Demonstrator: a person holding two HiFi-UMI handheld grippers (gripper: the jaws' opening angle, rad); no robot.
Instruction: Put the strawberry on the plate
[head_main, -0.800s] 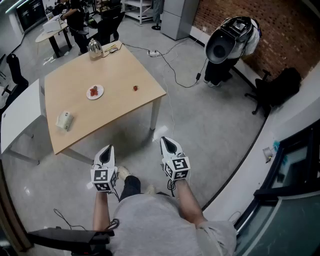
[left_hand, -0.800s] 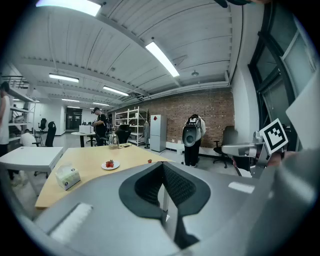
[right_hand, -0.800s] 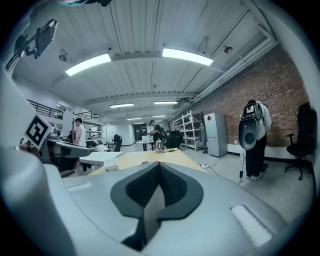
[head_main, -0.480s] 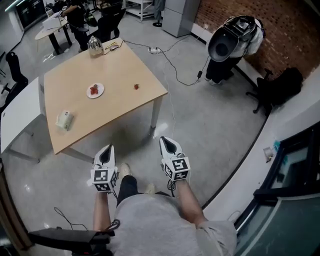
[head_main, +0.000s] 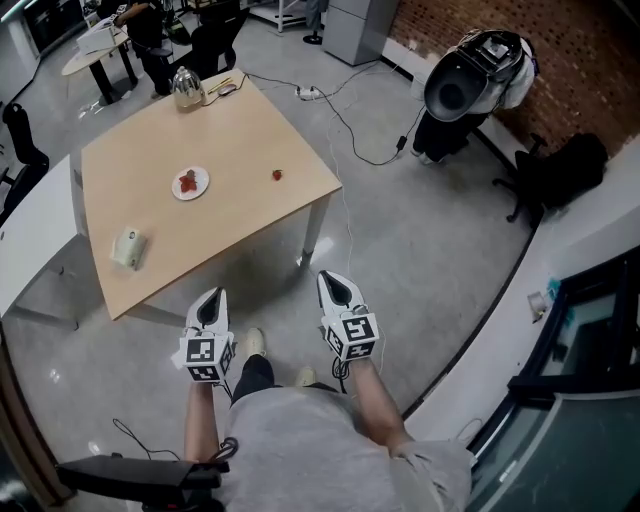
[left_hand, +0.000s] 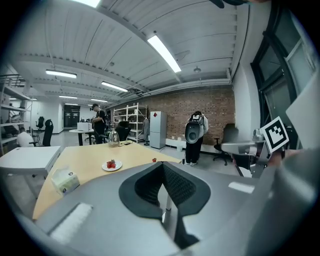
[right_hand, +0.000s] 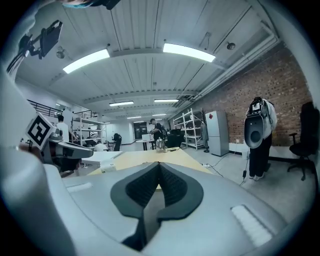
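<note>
Resting near table edge, strawberry apart from plate.

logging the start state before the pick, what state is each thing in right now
left gripper: shut, empty
right gripper: shut, empty
strawberry: loose on the table, off the plate
plate: on the table, holding red fruit
tissue pack: lying on the table
kettle: upright at the far corner

Wooden table, tissue pack near its left edge, glass kettle at far corner, brick wall
</note>
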